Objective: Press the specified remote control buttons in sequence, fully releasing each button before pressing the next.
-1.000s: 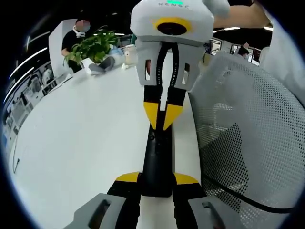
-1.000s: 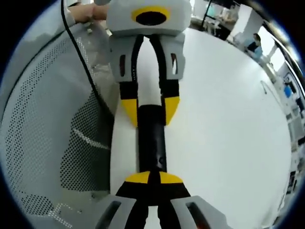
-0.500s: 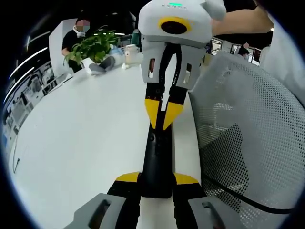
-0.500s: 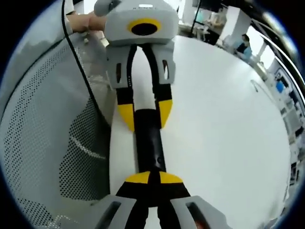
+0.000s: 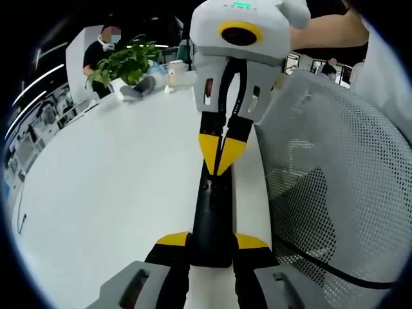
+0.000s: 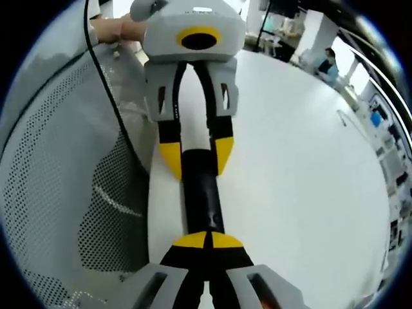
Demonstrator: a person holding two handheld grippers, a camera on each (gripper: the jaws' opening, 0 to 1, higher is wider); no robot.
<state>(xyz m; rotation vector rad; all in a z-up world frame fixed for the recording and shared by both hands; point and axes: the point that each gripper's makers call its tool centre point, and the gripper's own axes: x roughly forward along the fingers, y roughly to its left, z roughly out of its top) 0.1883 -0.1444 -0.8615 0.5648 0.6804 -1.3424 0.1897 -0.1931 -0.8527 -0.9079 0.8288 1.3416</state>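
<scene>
A slim black remote (image 5: 212, 212) lies lengthwise over the white table (image 5: 116, 193). My left gripper (image 5: 212, 241) is shut on its near end, one yellow tip on each side. My right gripper (image 5: 219, 158) comes down from above, its yellow tips shut together in a point that rests on the remote's top face. In the right gripper view, my right gripper (image 6: 207, 240) has its closed tips on the remote (image 6: 201, 193). The left gripper (image 6: 197, 158) clamps the far end of the remote there.
A grey mesh chair back (image 5: 335, 167) with a black cable (image 5: 322, 261) stands close along the table's edge. A potted plant (image 5: 125, 64) and a seated person (image 5: 103, 48) are at the far end of the table. A hand (image 6: 119, 26) holds the left gripper.
The right gripper has shifted slightly and its yellow tips have drawn closer together over the remote. The left gripper and the remote have stayed put.
</scene>
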